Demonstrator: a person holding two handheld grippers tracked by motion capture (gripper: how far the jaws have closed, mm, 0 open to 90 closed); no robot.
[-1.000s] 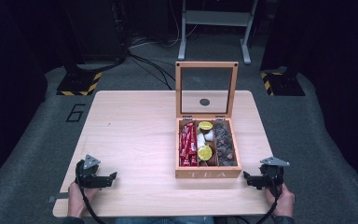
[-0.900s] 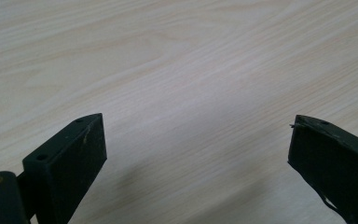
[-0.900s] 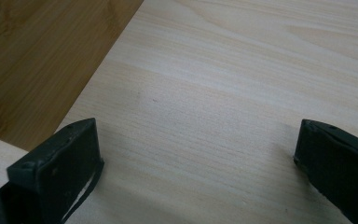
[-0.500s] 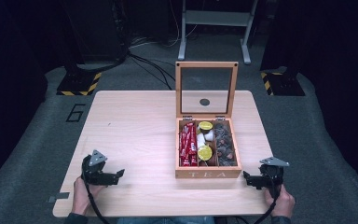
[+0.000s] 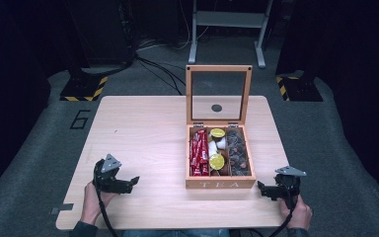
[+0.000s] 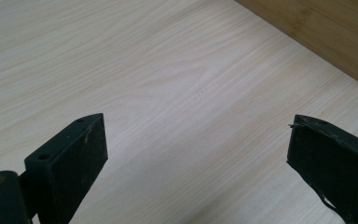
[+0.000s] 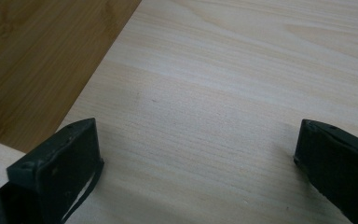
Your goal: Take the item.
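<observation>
Wooden tea box (image 5: 220, 183) open, glass lid upright, 3 compartments filled.

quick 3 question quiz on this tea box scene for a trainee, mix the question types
1. True or false: the lid of the tea box stands open.
2. Which compartment holds the red packets? A left, B middle, C right.
3. Fill in: the left tongs and right tongs each have jaws that are ____.

Key
1. True; the glass lid stands upright behind the box.
2. A.
3. Open, gripping nothing, over the bare table.
</observation>
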